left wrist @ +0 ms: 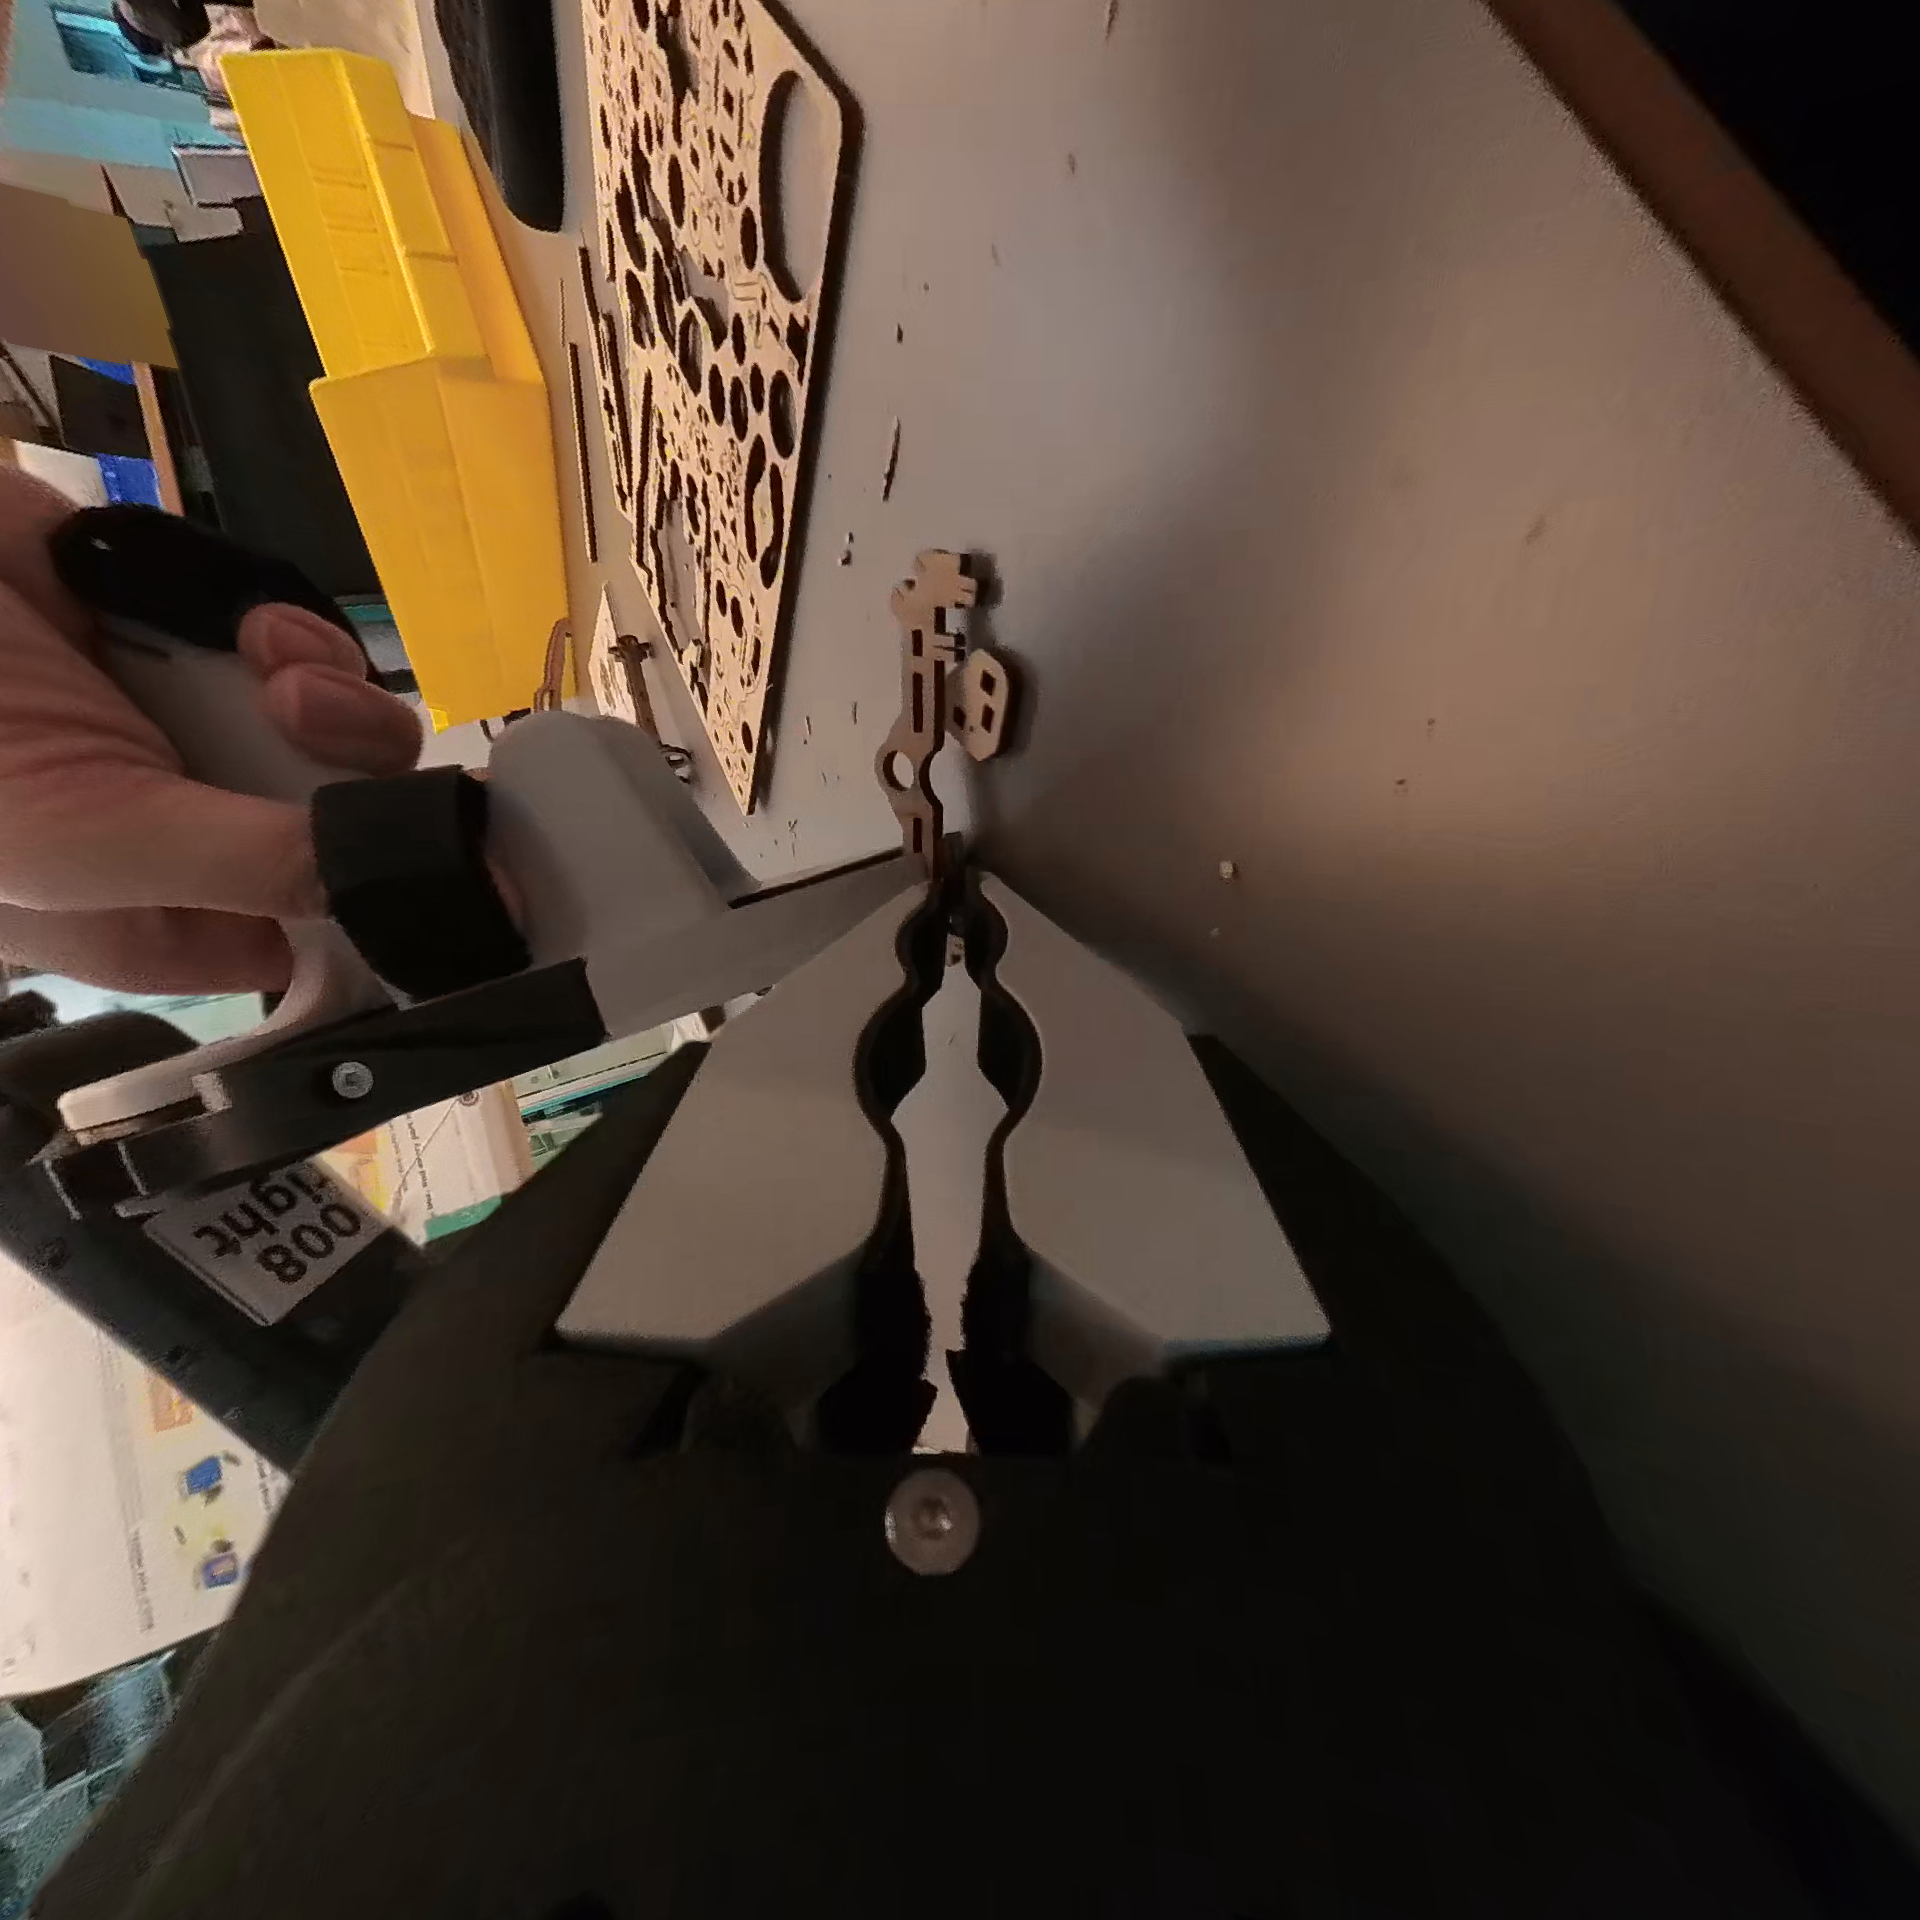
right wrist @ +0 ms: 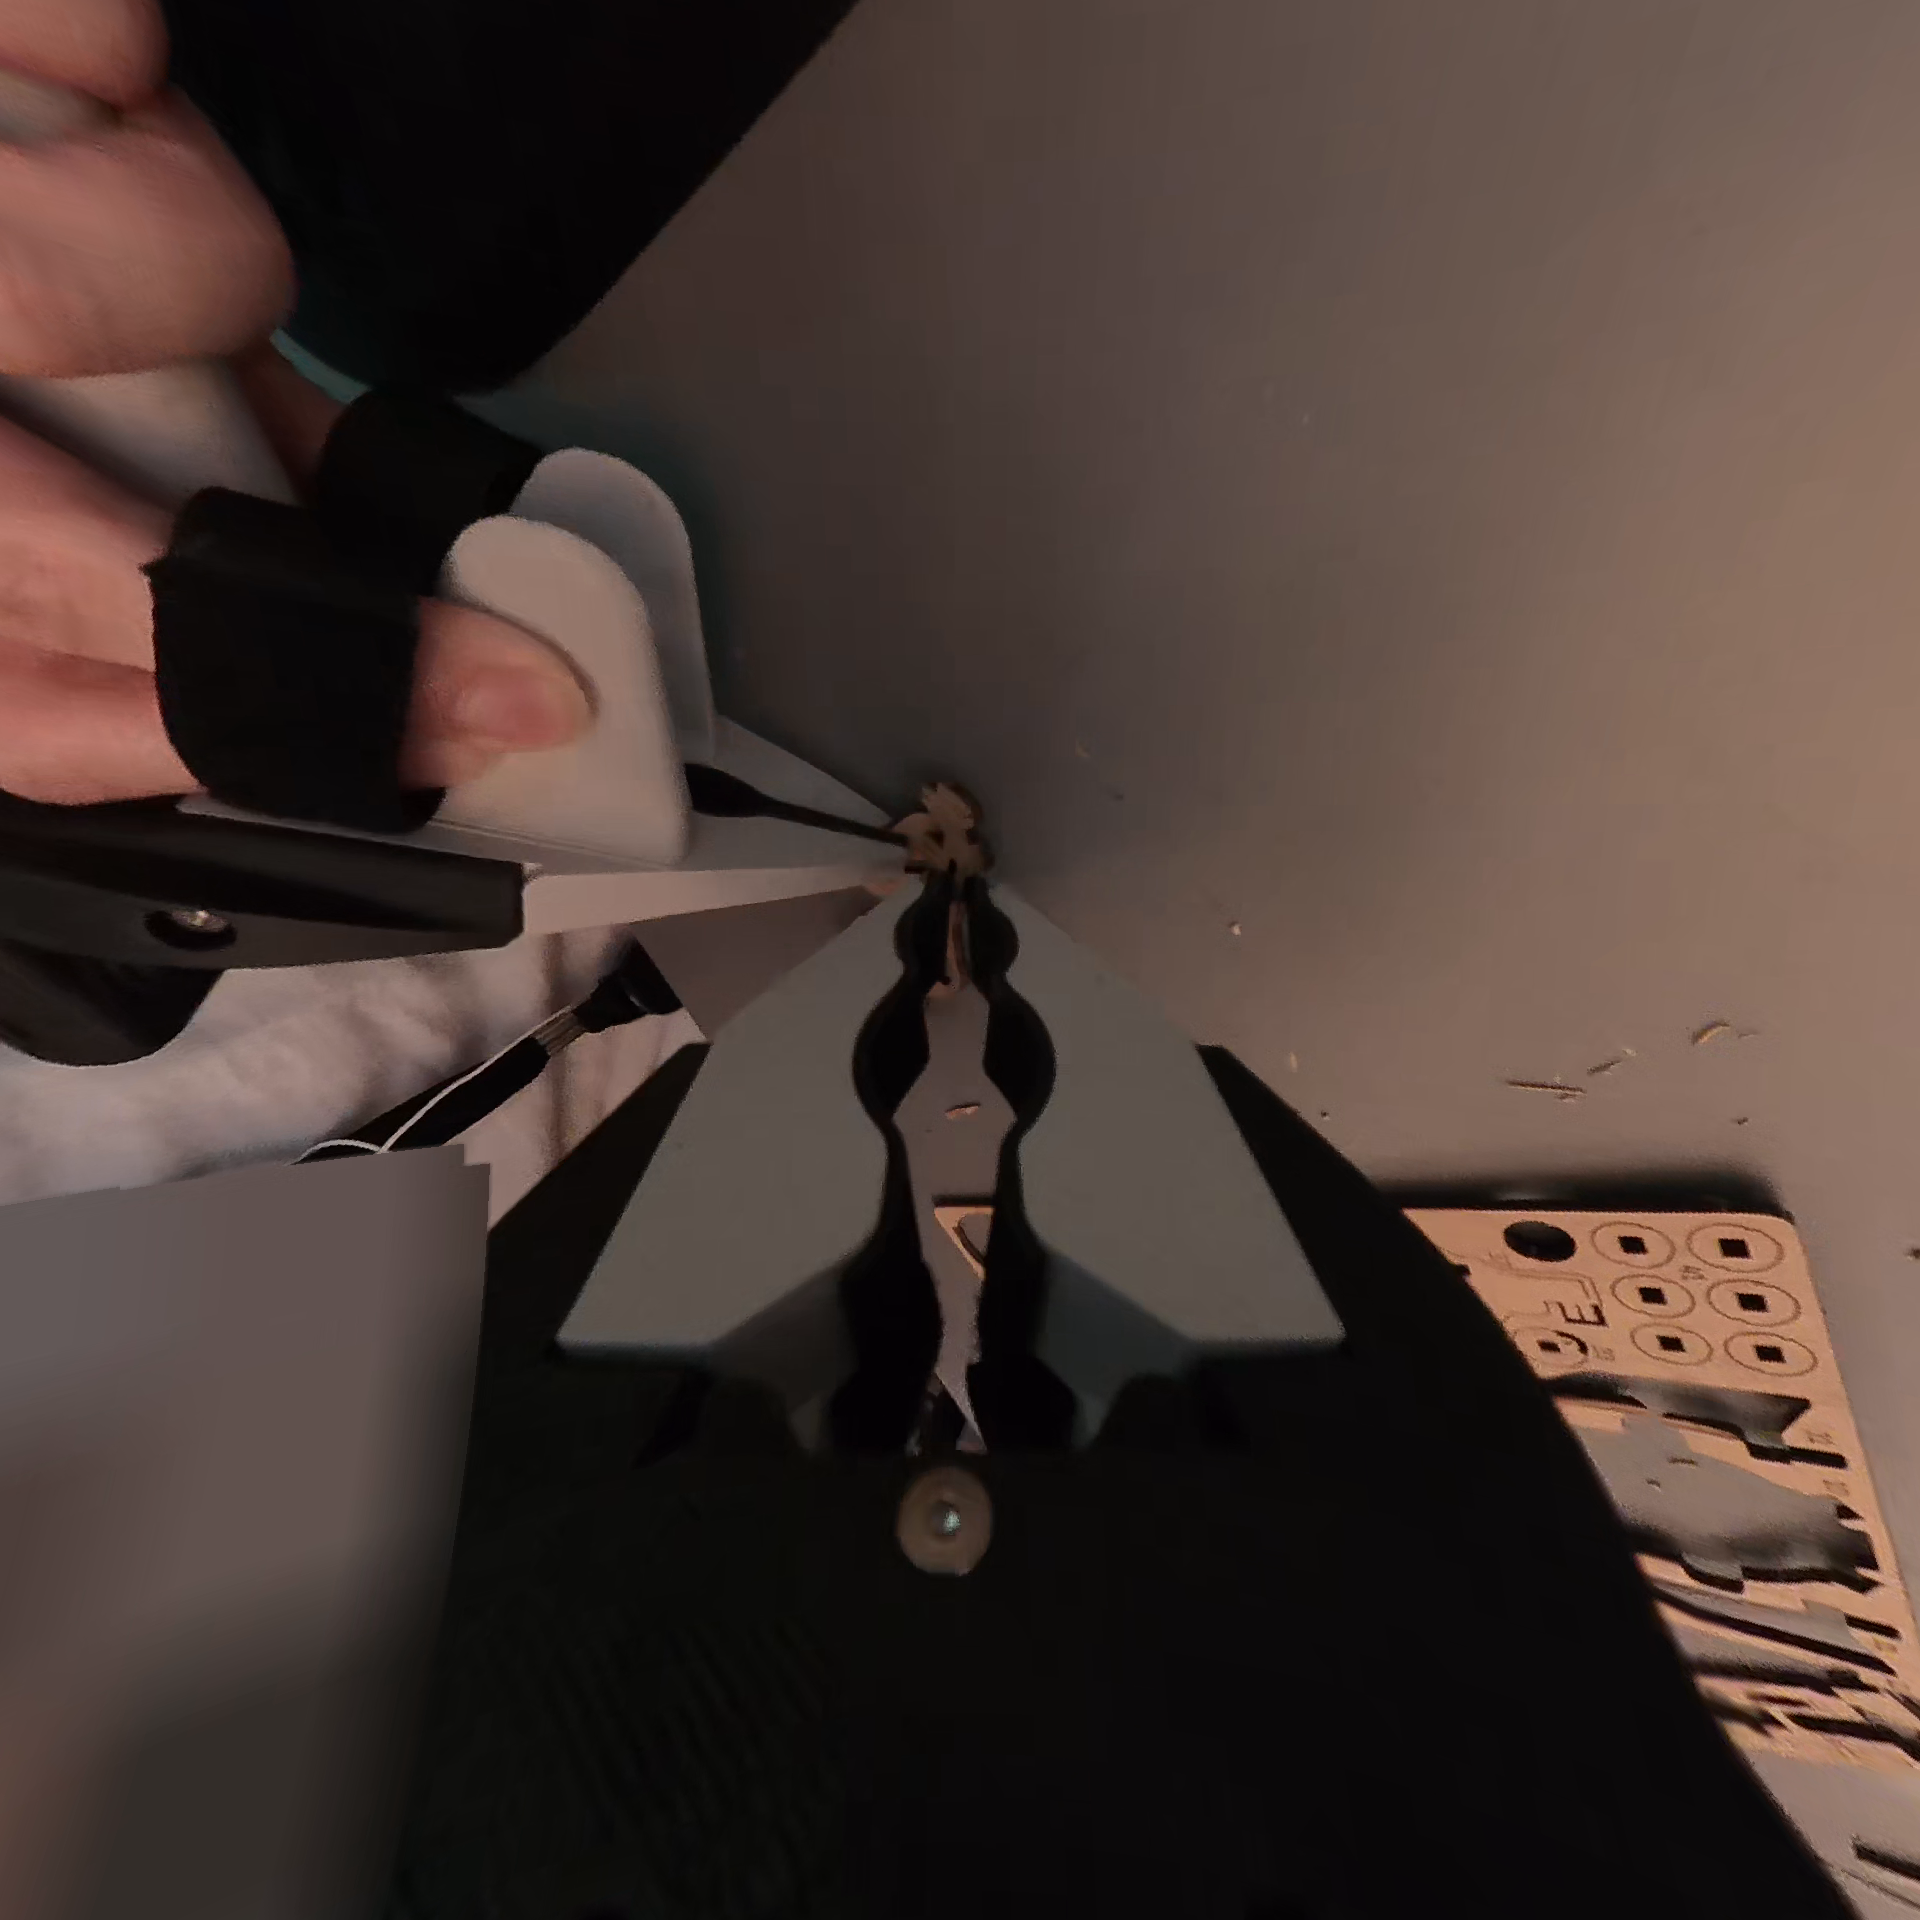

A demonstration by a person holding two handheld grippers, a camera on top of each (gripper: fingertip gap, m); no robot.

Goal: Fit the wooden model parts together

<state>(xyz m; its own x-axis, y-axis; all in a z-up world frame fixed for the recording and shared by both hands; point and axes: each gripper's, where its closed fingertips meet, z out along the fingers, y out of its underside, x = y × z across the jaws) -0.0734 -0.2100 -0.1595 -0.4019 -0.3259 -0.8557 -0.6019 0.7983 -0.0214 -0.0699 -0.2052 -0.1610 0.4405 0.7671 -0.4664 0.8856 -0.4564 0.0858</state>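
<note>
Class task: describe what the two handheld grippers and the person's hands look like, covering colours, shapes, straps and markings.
Each gripper, left gripper and right gripper, has a black body, two pale grey wedge-shaped fingers with wavy black inner pads and a central screw. A black strap wraps one finger of each hand. A white label marks the right gripper.

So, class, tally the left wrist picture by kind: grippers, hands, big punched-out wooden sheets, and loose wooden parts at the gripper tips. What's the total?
Grippers: 2 (left gripper, right gripper)
Hands: 1 (hand)
Wooden sheets: 1 (wooden sheet)
Wooden parts: 2 (long strip, small rounded piece)
Total: 6
</note>
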